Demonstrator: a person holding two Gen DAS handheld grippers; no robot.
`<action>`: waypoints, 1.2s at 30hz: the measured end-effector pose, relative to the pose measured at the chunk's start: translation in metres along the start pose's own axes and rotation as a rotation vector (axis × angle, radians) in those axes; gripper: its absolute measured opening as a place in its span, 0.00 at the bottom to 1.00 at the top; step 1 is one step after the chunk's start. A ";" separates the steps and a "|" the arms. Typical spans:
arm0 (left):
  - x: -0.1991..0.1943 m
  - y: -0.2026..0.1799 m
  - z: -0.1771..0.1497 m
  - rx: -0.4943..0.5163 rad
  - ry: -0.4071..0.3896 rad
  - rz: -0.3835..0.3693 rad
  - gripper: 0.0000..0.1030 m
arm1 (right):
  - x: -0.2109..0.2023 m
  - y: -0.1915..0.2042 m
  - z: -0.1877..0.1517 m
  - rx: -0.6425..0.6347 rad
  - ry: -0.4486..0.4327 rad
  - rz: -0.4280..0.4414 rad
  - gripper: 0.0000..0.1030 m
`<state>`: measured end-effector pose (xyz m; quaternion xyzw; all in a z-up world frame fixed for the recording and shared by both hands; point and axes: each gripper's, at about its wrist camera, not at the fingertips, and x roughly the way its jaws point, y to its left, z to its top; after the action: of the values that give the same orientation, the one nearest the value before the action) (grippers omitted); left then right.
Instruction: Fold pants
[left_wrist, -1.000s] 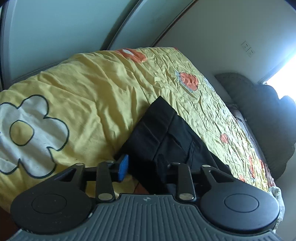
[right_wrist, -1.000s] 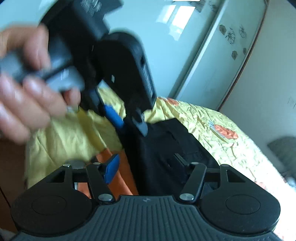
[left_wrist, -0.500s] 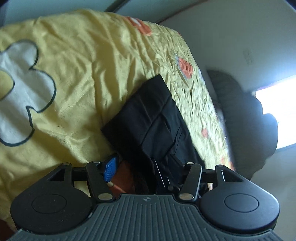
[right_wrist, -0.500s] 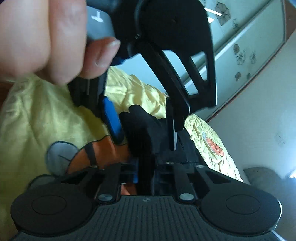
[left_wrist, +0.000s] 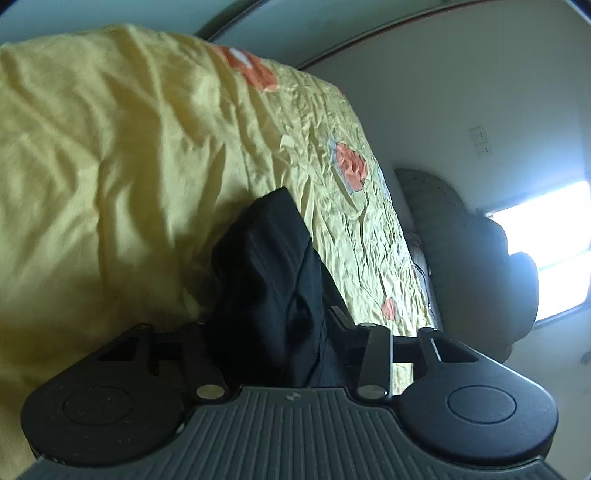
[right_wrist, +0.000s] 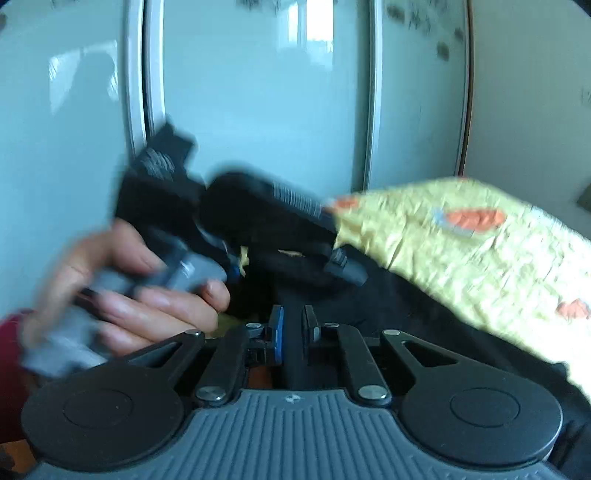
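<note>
Both my tongs pinch black pants (left_wrist: 269, 280): R gripper (right_wrist: 293, 332) nearly closed on an edge, L gripper (left_wrist: 273, 332) w/ cloth bunched between jaws, lifting it off yellow bedspread (left_wrist: 110, 166) to carry the fold over.

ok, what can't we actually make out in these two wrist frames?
- Left wrist: the left claw tips and pads are buried in the pants, so its grip is hidden.
- Right wrist: the hand and left claw body are motion-blurred.
- Right wrist: the right claw is narrow around dark cloth; contact unclear.
- Both: the pants' full layout on the bedspread is cut off.
</note>
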<state>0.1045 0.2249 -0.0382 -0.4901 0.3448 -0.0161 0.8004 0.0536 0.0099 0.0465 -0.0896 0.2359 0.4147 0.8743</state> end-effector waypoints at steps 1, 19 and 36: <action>0.002 -0.001 0.000 0.014 -0.001 0.010 0.46 | -0.007 -0.006 0.002 0.013 -0.018 -0.025 0.09; -0.018 -0.079 -0.050 0.478 -0.167 0.182 0.19 | 0.040 -0.070 -0.009 0.295 0.027 -0.132 0.10; -0.010 -0.169 -0.148 0.782 -0.238 0.154 0.19 | -0.055 -0.103 -0.032 0.492 -0.194 -0.081 0.10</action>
<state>0.0656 0.0265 0.0599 -0.1204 0.2534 -0.0294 0.9594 0.0919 -0.1049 0.0412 0.1563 0.2411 0.3164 0.9041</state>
